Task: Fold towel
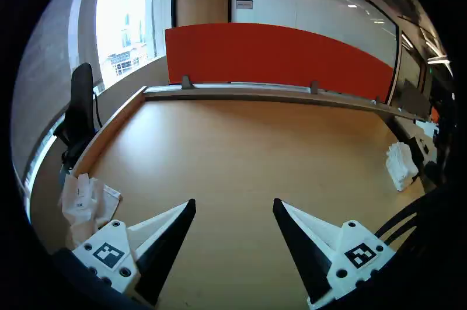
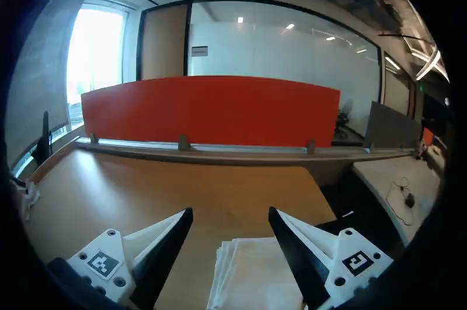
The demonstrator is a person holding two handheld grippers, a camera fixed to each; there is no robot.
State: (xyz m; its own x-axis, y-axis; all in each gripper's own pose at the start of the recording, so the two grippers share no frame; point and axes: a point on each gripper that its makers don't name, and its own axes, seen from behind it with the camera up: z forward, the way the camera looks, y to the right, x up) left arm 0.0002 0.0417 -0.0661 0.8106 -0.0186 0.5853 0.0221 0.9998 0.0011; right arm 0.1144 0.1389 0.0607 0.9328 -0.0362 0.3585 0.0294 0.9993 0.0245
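A broad wooden desk spreads out in front of both grippers, backed by a long red divider panel with a glass wall behind it and a bright window off to the left. A black chair stands by the desk's left side. In the right gripper view, a stack of folded towels lies on the desk's near right part, just below and between the open fingers of the right gripper, which holds nothing. A crumpled towel sits at the desk's left edge, beside the left gripper, whose jaws are spread wide over bare wood, empty. In that left gripper view the folded stack lies well apart, far right.
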